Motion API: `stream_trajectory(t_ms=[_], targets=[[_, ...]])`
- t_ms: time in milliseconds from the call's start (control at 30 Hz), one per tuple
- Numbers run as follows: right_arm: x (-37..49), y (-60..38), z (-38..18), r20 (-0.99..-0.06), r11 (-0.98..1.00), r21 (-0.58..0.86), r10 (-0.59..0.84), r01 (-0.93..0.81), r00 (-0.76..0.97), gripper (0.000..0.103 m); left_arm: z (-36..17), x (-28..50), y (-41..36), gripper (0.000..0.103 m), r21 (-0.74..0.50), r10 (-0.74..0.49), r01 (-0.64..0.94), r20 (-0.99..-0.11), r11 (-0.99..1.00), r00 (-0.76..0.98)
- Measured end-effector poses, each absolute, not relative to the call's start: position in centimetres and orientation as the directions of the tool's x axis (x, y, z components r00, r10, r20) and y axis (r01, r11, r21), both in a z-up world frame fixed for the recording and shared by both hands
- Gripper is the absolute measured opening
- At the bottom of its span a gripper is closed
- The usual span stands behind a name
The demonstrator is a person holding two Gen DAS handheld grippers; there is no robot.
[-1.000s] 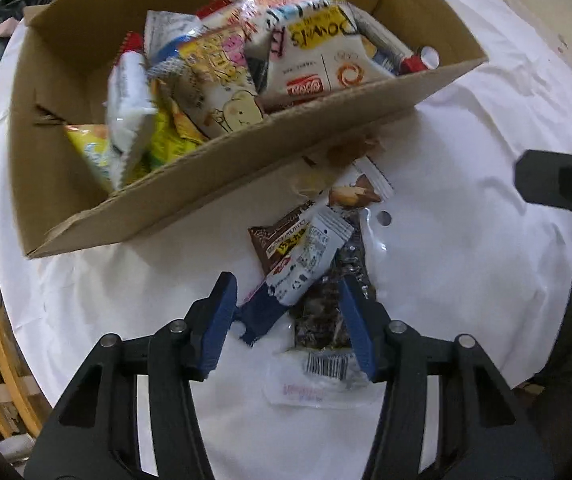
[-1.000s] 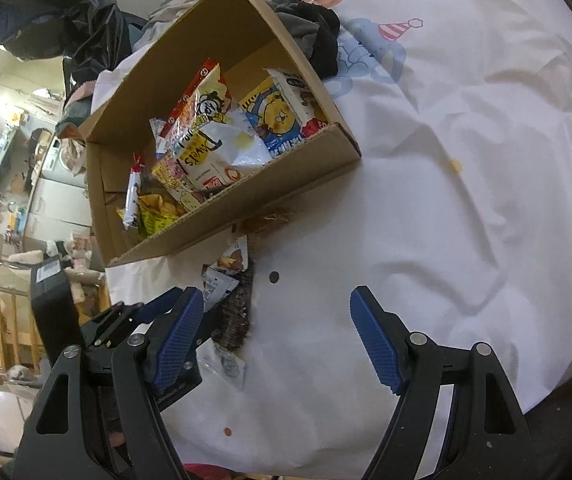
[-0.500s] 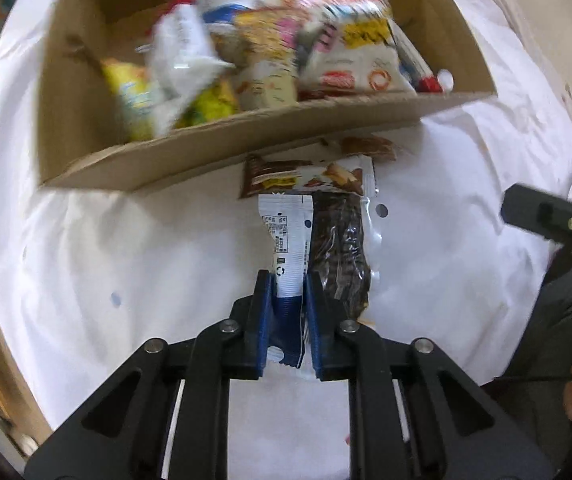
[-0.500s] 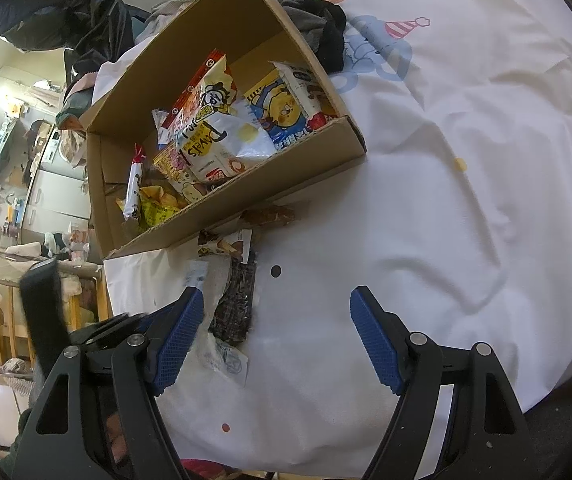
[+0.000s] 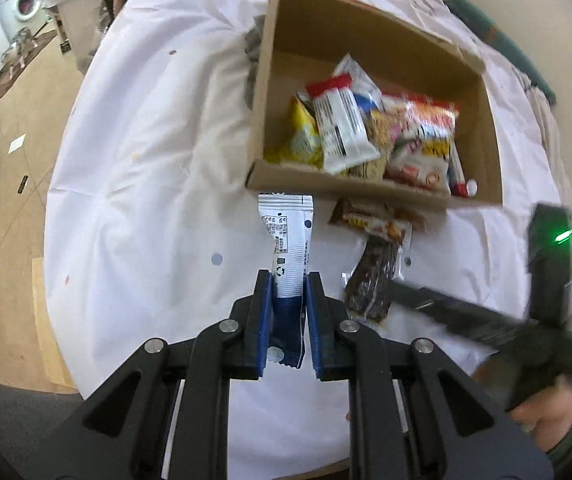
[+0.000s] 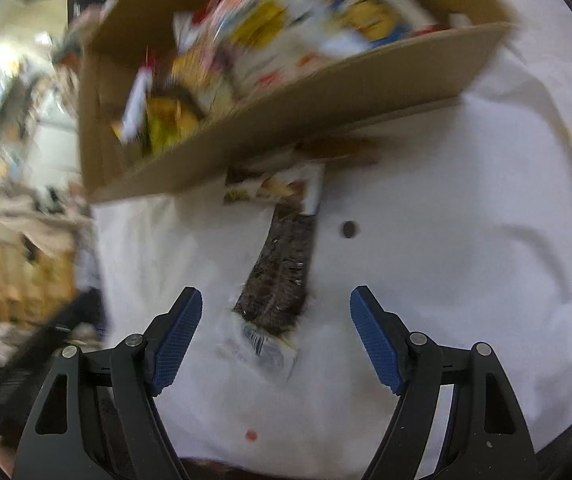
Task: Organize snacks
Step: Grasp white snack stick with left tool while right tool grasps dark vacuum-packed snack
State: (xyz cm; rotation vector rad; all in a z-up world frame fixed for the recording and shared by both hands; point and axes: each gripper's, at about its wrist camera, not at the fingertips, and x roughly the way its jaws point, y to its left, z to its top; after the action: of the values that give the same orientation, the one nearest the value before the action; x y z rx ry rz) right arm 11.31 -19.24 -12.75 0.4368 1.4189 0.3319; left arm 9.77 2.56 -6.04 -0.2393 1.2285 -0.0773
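My left gripper (image 5: 289,284) is shut on a white and blue snack packet (image 5: 287,240) and holds it above the white cloth, in front of the cardboard box (image 5: 369,190) full of snack bags. A dark snack bag (image 5: 371,280) and a brown chocolate bar (image 5: 369,220) lie on the cloth by the box's front wall. My right gripper (image 6: 276,312) is open, low over the dark snack bag (image 6: 282,272), with the chocolate bar (image 6: 270,188) and box (image 6: 286,108) beyond. The right wrist view is blurred.
The white cloth (image 5: 146,184) covers a round table whose edge drops to a wooden floor at the left. The right gripper's body (image 5: 545,280) shows at the right of the left wrist view. A dark garment (image 5: 252,64) lies by the box's left side.
My left gripper closed on the white and blue packet and lifted it off the cloth, swinging left. My right gripper moved down and forward toward the dark snack bag.
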Motion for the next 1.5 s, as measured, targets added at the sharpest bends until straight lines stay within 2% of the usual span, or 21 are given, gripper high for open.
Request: stream_trajectory(t_ms=[67,133,200,400,467,567,633,833,1067,1500], targets=[[11.6,-17.4,-13.5,-0.907,0.913,0.407,0.4,0.029,0.131,0.08,-6.0,10.0,2.9,0.014,-0.248,-0.206,-0.083,-0.918,0.965,0.34],[11.7,-16.3,-13.8,-0.925,0.933,0.358,0.347,0.046,0.155,0.087,-6.2,10.2,2.8,0.014,-0.258,-0.211,-0.097,-0.915,0.961,0.343],[11.6,-15.1,-13.9,-0.943,0.955,0.294,0.282,0.045,0.179,0.089,-6.1,10.3,3.2,0.014,-0.282,-0.229,-0.113,-0.911,0.953,0.344],[10.8,-12.5,-14.9,-0.968,0.993,0.12,0.116,0.007,0.222,0.089,-5.7,10.2,4.0,0.014,-0.315,-0.247,-0.147,-0.901,0.938,0.356],[10.5,-11.6,-15.1,-0.97,0.998,0.054,0.062,-0.04,0.233,0.087,-5.8,10.2,4.1,0.014,-0.314,-0.245,-0.152,-0.903,0.937,0.354],[10.5,-11.4,-15.0,-0.975,0.991,0.04,0.067,-0.13,0.212,0.073,-5.8,10.1,4.5,0.014,-0.306,-0.235,-0.161,-0.906,0.938,0.352],[10.7,-12.1,-14.7,-0.979,0.983,0.069,0.1,-0.172,0.176,0.065,-5.8,10.0,4.7,0.014,-0.308,-0.235,-0.169,-0.906,0.936,0.351],[9.9,-14.8,-13.8,-0.976,0.953,0.179,0.204,-0.246,0.079,0.062,-5.6,9.9,4.9,0.014,-0.316,-0.238,-0.177,-0.903,0.932,0.358],[6.9,-18.2,-11.5,-0.926,0.912,0.36,0.375,-0.196,0.045,0.062,-5.7,9.8,4.4,0.014,-0.293,-0.222,-0.163,-0.909,0.942,0.353],[5.0,-21.1,-6.0,-0.886,0.894,0.408,0.437,-0.186,0.155,0.062,-5.7,9.6,3.9,0.014,-0.252,-0.177,-0.156,-0.907,0.955,0.383]])
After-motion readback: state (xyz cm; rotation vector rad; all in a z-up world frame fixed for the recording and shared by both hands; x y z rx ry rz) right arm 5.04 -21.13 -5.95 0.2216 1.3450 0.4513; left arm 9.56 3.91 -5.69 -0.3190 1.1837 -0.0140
